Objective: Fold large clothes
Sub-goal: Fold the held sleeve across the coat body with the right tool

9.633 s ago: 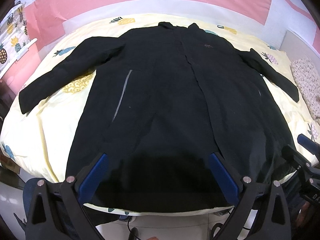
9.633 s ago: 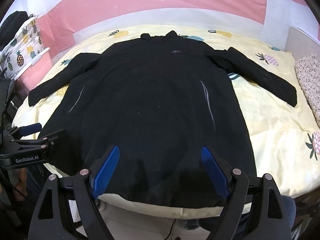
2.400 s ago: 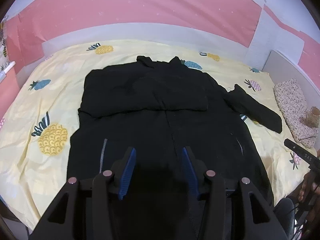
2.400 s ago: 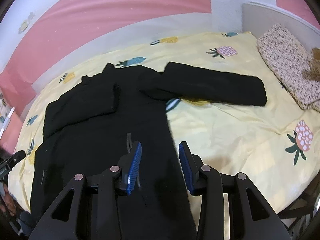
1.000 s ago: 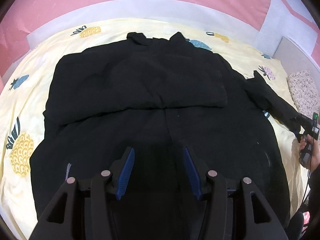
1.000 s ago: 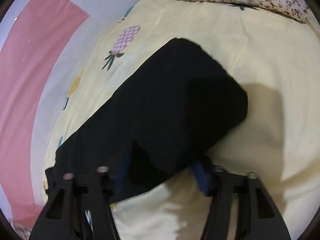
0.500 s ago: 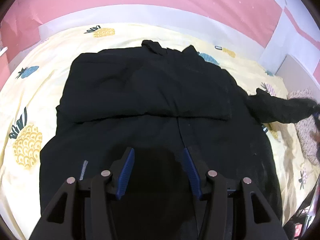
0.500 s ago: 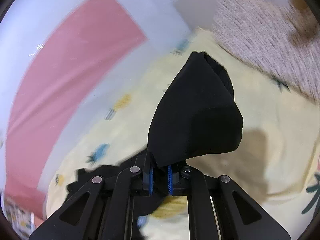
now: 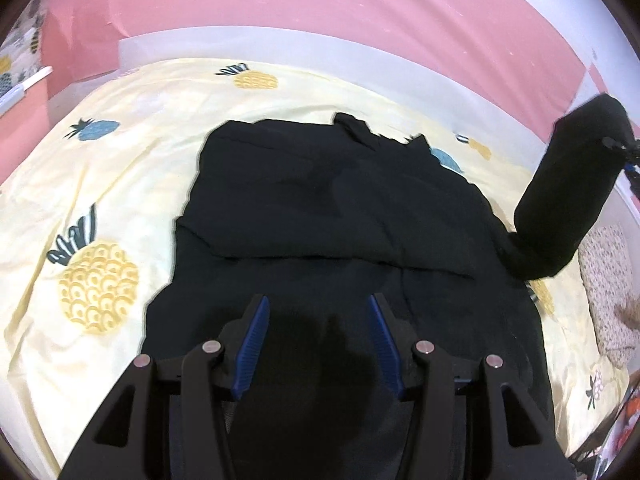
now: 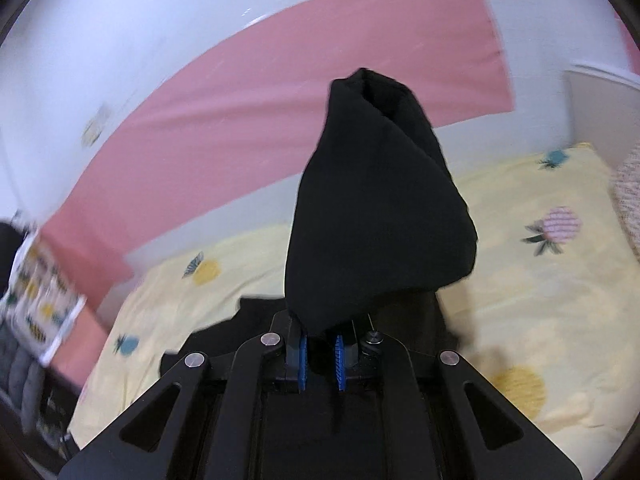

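Note:
A large black coat (image 9: 340,216) lies flat on the yellow pineapple bedsheet (image 9: 120,128). Its left sleeve is folded across the chest. My left gripper (image 9: 318,320) is open and empty, hovering over the coat's lower middle. My right gripper (image 10: 320,344) is shut on the coat's right sleeve (image 10: 372,200) and holds its cuff end up in the air above the bed. In the left wrist view that raised sleeve (image 9: 568,196) stands up at the right edge, still joined to the coat's shoulder.
A pink and white wall (image 9: 320,20) runs behind the bed. A floral pillow (image 9: 608,280) lies at the bed's right side. A pineapple-print cloth and dark items (image 10: 36,292) sit off the bed's left side.
My right gripper has lifted the right sleeve higher off the bed and swung it toward the coat's body. The left gripper stays open over the coat.

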Tool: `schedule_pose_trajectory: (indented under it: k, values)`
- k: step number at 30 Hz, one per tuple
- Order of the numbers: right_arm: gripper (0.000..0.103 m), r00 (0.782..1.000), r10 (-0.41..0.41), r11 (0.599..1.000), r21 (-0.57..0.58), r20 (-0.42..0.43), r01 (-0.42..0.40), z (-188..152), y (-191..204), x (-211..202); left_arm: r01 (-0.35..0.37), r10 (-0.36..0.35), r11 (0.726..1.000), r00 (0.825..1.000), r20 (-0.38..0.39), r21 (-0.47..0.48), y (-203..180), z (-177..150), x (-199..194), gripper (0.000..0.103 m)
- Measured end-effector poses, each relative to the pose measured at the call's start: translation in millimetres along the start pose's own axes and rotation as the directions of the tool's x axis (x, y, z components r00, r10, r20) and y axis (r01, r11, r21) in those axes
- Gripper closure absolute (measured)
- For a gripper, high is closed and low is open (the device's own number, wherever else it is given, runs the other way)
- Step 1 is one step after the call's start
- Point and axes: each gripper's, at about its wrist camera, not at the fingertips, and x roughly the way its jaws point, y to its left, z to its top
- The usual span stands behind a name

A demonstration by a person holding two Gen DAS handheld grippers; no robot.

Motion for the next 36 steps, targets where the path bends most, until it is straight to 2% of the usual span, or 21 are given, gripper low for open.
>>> schedule_pose_trajectory:
  k: [3, 8, 13, 18, 20, 21, 22, 23, 24, 29, 32, 34, 35, 36]
  values:
    - [0.093, 0.997, 0.037, 0.998, -0.046, -0.073, -0.040, -25, 37, 33, -0.018, 0.019, 1.000, 1.000, 0.008, -0.023, 19, 5, 2, 0.050]
    - [0.093, 0.974, 0.061, 0.989, -0.117, -0.216, -0.087, -76, 84, 100, -0.038, 0.040, 0.998, 0.999, 0.022, -0.059, 43, 14, 10, 0.050]
    - [0.092, 0.934, 0.045, 0.982, -0.155, -0.355, -0.107, -129, 96, 158, -0.045, 0.047, 0.996, 0.999, 0.025, -0.082, 58, 17, 18, 0.050]
    - [0.086, 0.887, 0.007, 0.975, -0.195, -0.462, -0.109, -163, 102, 191, -0.039, 0.041, 0.995, 0.999, 0.025, -0.089, 65, 18, 24, 0.050]
    - [0.080, 0.883, 0.012, 0.972, -0.201, -0.469, -0.120, -168, 106, 193, -0.033, 0.035, 0.995, 0.999, 0.025, -0.090, 65, 20, 25, 0.050]
    - [0.066, 0.884, 0.032, 0.971, -0.196, -0.466, -0.139, -165, 104, 187, -0.029, 0.032, 0.996, 0.999, 0.026, -0.090, 64, 21, 26, 0.050]
    - [0.037, 0.879, 0.076, 0.969, -0.173, -0.471, -0.176, -164, 104, 183, -0.024, 0.027, 0.996, 0.999, 0.028, -0.089, 63, 23, 26, 0.049]
    - [0.025, 0.870, 0.124, 0.966, -0.143, -0.477, -0.216, -163, 106, 179, -0.019, 0.021, 0.996, 0.999, 0.029, -0.090, 61, 25, 26, 0.047]
    - [0.021, 0.868, 0.142, 0.963, -0.138, -0.476, -0.233, -162, 108, 175, -0.010, 0.013, 0.996, 0.999, 0.032, -0.091, 59, 28, 27, 0.045]
    - [0.021, 0.888, 0.185, 0.950, -0.156, -0.421, -0.272, -153, 102, 140, 0.085, -0.081, 0.992, 0.996, 0.039, -0.098, 39, 48, 33, 0.036]
    - [0.022, 0.919, 0.152, 0.970, -0.126, -0.364, -0.210, -145, 64, 118, 0.167, -0.166, 0.983, 0.986, 0.018, -0.079, 17, 64, 50, 0.031]
    - [0.024, 0.941, 0.093, 0.986, -0.099, -0.326, -0.131, -140, 27, 105, 0.227, -0.229, 0.971, 0.973, -0.022, -0.075, 1, 73, 71, 0.028]
    - [0.028, 0.946, 0.068, 0.991, -0.086, -0.316, -0.100, -139, 12, 102, 0.235, -0.239, 0.969, 0.970, -0.052, -0.076, -7, 78, 85, 0.028]
    - [0.039, 0.950, 0.032, 0.996, -0.069, -0.310, -0.056, -139, -8, 99, 0.240, -0.246, 0.968, 0.965, -0.086, -0.077, -16, 81, 99, 0.028]
